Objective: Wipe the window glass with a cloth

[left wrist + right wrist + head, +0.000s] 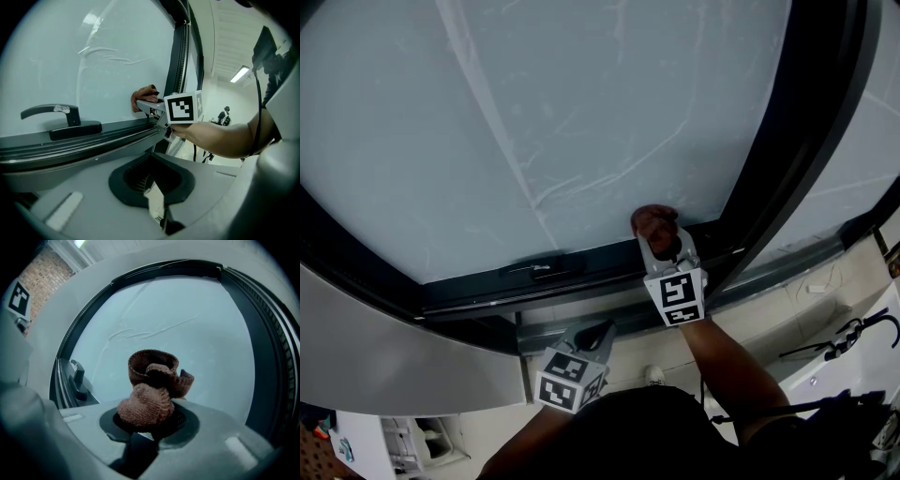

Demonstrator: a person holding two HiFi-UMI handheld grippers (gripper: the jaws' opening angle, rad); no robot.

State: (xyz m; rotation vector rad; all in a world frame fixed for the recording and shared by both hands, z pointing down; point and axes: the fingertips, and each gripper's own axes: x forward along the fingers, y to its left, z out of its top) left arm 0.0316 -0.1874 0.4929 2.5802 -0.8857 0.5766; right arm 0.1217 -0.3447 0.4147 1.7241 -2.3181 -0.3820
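The right gripper (662, 246), clamped on the brown knitted cloth (654, 221), holds it at the lower corner of the window glass (534, 112), whose streaks suggest most wiping remains, while the left gripper (598, 330) hangs closed and empty.

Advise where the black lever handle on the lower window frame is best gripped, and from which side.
Grip the black lever handle on its long free arm, away from the post at its base. That arm stands clear of the dark window frame, leaving room for a jaw each side. Probably approach from the room side, jaws across the arm.
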